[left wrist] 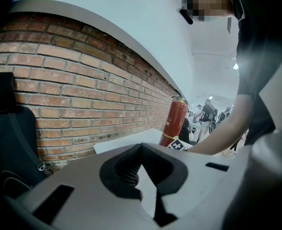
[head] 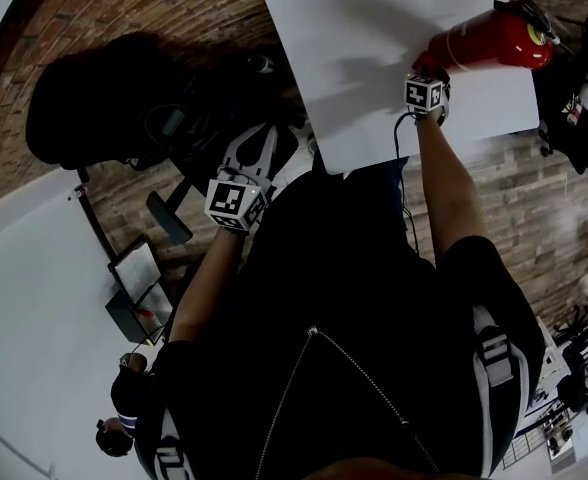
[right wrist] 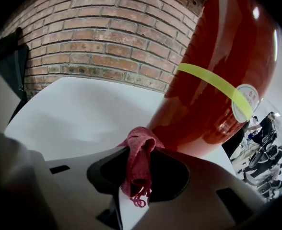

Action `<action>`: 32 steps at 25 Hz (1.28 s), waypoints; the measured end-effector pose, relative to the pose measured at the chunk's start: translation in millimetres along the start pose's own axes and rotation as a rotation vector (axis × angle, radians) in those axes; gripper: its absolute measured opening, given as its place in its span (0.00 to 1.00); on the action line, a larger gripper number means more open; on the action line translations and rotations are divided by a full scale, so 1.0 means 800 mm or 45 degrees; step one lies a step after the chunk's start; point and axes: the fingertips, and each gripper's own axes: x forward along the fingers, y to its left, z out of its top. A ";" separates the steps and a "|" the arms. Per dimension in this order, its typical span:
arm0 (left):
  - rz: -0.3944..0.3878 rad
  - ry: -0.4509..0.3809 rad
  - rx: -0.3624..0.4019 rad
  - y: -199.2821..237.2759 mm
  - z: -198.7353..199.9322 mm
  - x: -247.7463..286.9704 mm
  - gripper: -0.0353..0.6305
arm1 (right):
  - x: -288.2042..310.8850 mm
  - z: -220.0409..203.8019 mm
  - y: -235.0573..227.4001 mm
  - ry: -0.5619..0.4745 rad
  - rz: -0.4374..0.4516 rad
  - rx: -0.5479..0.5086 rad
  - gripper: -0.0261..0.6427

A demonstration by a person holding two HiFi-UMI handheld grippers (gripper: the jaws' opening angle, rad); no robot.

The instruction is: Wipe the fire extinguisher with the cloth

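Observation:
A red fire extinguisher (head: pixel 486 40) with a yellow band stands on the white table (head: pixel 374 28) at its far right; it fills the right gripper view (right wrist: pixel 217 75) and shows small in the left gripper view (left wrist: pixel 174 121). My right gripper (head: pixel 430 68) is at the extinguisher's base, shut on a bunched dark red cloth (right wrist: pixel 138 159) that touches or nearly touches the red body. The right gripper (right wrist: pixel 136 174) pinches the cloth's middle, loose threads hanging below. My left gripper (head: pixel 257 138) hangs off the table's left near corner, its jaws (left wrist: pixel 143 176) shut with nothing between them.
A brick wall (left wrist: pixel 83 80) runs behind the table. A black bag or chair (head: pixel 104 98) stands to the left, dark equipment (head: pixel 574 118) to the right of the table. A small stand with a screen (head: pixel 139 283) is at lower left. People stand far off (left wrist: pixel 208 114).

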 end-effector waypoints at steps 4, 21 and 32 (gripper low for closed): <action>-0.041 0.006 -0.012 -0.008 0.000 0.004 0.08 | -0.027 0.010 0.006 -0.039 0.055 0.007 0.20; -0.207 -0.112 -0.013 -0.047 0.029 0.044 0.08 | -0.193 0.099 -0.008 -0.421 0.023 -0.323 0.20; -0.263 -0.181 -0.021 -0.063 0.047 0.059 0.08 | -0.306 0.199 -0.052 -0.642 -0.107 -0.412 0.20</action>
